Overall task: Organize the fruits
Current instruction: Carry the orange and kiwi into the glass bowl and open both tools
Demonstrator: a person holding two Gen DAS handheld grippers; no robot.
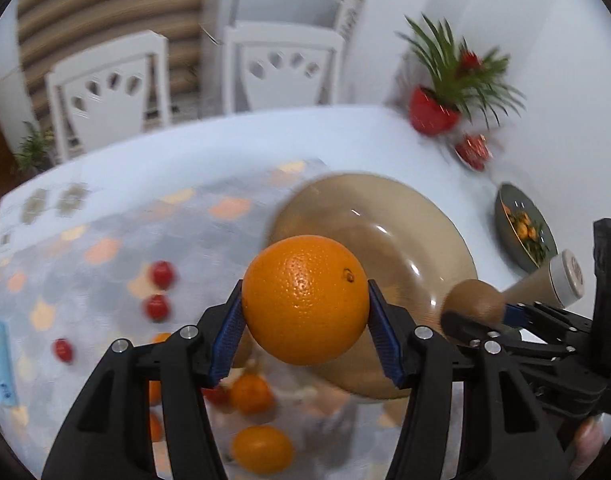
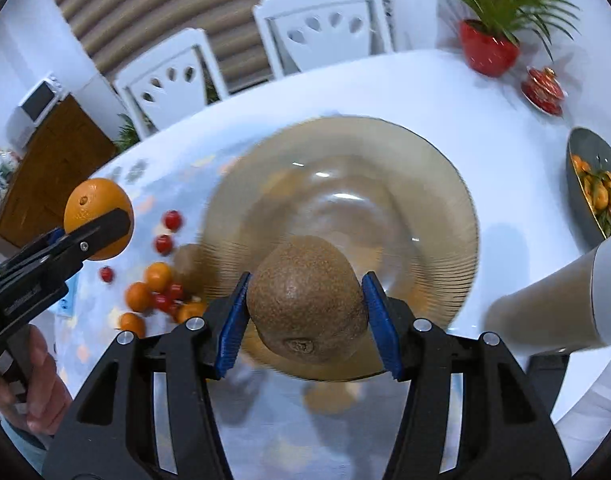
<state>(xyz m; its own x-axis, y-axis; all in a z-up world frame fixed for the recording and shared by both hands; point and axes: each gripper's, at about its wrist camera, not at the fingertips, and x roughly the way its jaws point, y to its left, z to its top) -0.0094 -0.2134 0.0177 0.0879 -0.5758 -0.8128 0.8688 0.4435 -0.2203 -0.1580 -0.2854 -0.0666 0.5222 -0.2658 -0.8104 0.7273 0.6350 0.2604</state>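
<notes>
My left gripper (image 1: 305, 320) is shut on a large orange (image 1: 305, 300), held above the table just left of a wide brown glass bowl (image 1: 385, 216). In the right wrist view that orange (image 2: 95, 208) shows at the far left, clamped in the left gripper. My right gripper (image 2: 305, 312) is shut on a brown kiwi (image 2: 307, 300), held over the near rim of the glass bowl (image 2: 345, 168), which looks to hold nothing. In the left wrist view the kiwi (image 1: 471, 300) appears at the right in the right gripper's fingers.
Small oranges (image 2: 149, 284) and red cherry tomatoes (image 2: 167, 232) lie scattered on the patterned mat (image 1: 105, 240) left of the bowl. A grey dish of tangerines (image 2: 593, 184), a red plant pot (image 2: 489, 46), a red lidded cup (image 2: 543, 88) and a beige bottle (image 2: 553, 312) stand at the right. White chairs (image 2: 325, 24) are behind.
</notes>
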